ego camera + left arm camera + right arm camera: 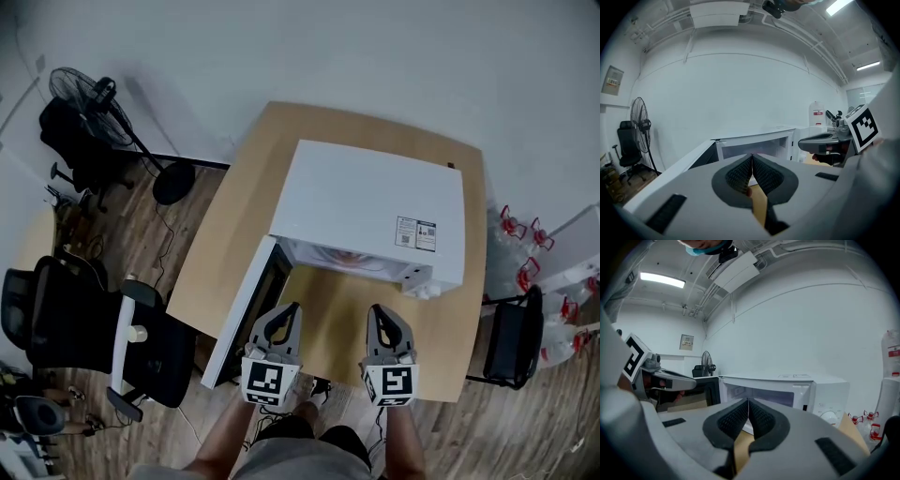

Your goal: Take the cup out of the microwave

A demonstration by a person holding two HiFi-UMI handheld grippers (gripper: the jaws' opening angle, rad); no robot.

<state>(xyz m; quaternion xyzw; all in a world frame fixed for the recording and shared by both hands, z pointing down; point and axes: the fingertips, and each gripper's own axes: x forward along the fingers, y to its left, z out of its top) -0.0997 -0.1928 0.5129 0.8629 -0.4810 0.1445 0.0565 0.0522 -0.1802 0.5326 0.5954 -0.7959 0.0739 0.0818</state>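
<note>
A white microwave (375, 202) stands on a wooden table (441, 309), its door (246, 314) swung open to the left. Something pinkish (345, 255) shows just inside the cavity; I cannot tell whether it is the cup. My left gripper (288, 309) hovers over the table's front edge beside the open door, shut, with nothing between its pads. My right gripper (377, 312) is level with it to the right, also shut and empty. The left gripper view has the shut tips (752, 157) facing the cavity (754, 146). The right gripper view has its shut tips (748, 401) facing the microwave (787, 385).
A standing fan (103, 103) and a black office chair (84, 328) are on the floor to the left. A black chair (511, 342) and several water bottles (525, 244) are to the right. The microwave's control panel (422, 279) is on its right side.
</note>
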